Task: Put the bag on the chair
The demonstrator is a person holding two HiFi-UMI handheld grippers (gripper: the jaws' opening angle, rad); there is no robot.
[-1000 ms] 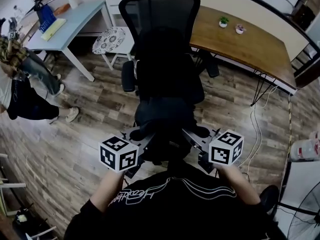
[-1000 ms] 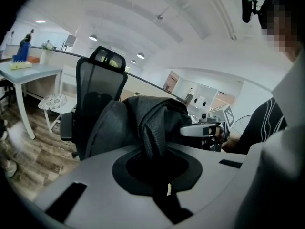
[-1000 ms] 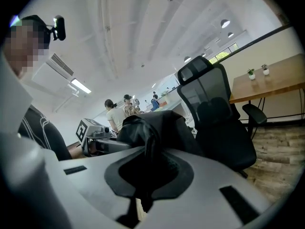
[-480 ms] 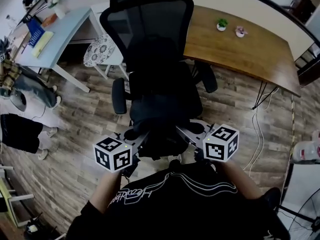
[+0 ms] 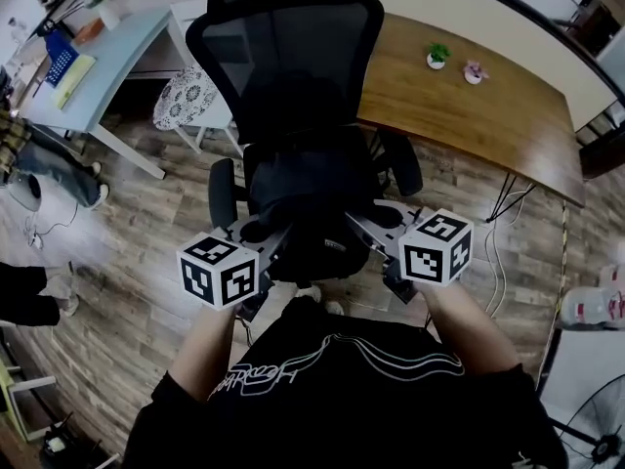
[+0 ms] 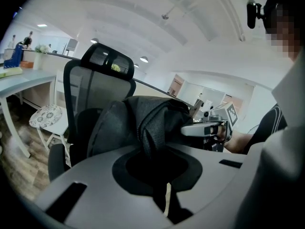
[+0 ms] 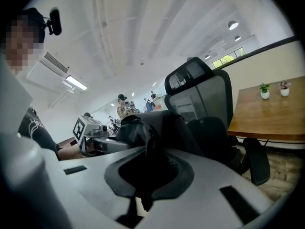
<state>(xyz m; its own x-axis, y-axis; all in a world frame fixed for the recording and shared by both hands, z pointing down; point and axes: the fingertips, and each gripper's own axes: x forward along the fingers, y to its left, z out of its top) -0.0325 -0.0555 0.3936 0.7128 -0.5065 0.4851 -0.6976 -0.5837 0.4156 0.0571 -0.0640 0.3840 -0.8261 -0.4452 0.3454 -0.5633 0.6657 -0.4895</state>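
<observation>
The left gripper [image 6: 156, 152] is clamping its jaws tightly on a bunched fold of the black bag [image 6: 139, 122], the dark fabric running up out of the narrow gap between them. The right gripper [image 7: 144, 168] is doing the same on the bag's opposite side, its jaws pressed together on another pinch of the cloth. In the head view both grippers are pointing inward toward each other, and the bag is hanging between them at the front edge of the seat of the black office chair [image 5: 293, 62]. Black on black, it is not clear whether the bag is touching the seat. The chair's mesh back and headrest are rising just beyond the bag, with an armrest [image 5: 222, 189] showing on the left. Behind the chair, a wooden desk [image 5: 488, 115] is carrying two small potted plants [image 5: 437, 57] near its far edge. Off to the left, a white stool [image 5: 186, 98] with a patterned top is standing beside a pale blue desk [image 5: 117, 52], all on a wood-plank floor [image 5: 127, 262].
</observation>
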